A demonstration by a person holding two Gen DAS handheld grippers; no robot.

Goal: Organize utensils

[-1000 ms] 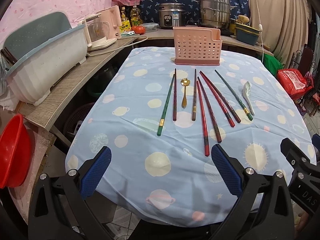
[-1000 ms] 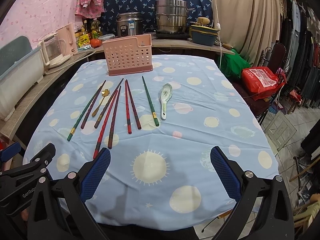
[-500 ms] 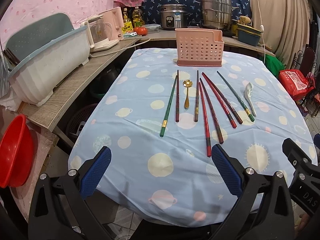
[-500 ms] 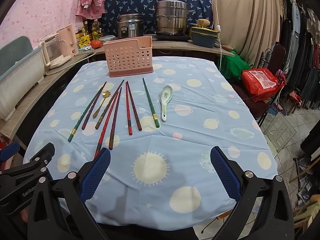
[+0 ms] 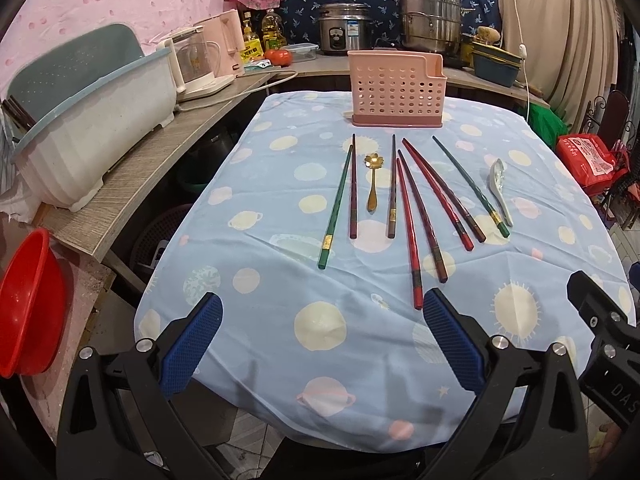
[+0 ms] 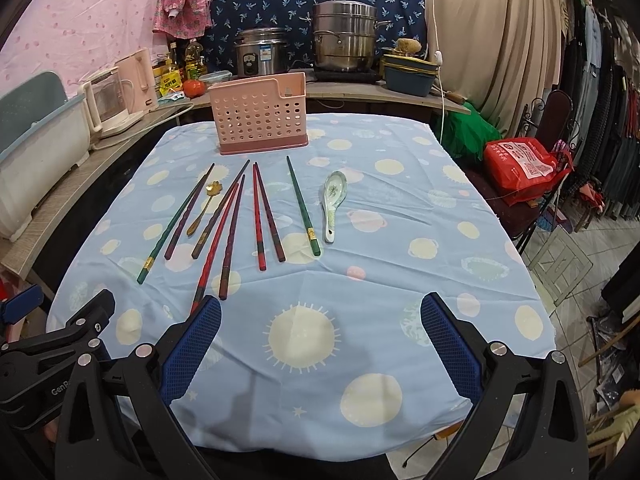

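Lying ahead of both spread tongs (image 5: 322, 328): chopsticks (image 5: 408, 224).

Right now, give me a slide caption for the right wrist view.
Open right tool faces chopsticks, two spoons and empty-looking pink caddy on blue tablecloth.

We count eight chopsticks (image 5: 406, 227) on table (image 5: 280, 320): two green (image 6: 303, 206), six red or dark brown. Two spoons: one gold (image 5: 373, 182), one white ceramic (image 6: 333, 204). One pink holder (image 5: 396, 94) at far edge. Behind it we count two metal pots (image 6: 344, 37), one tomato (image 5: 277, 56), one pink kettle (image 6: 138, 79). One red bag (image 6: 524, 166) at right, one red basin (image 5: 28, 304) at left.
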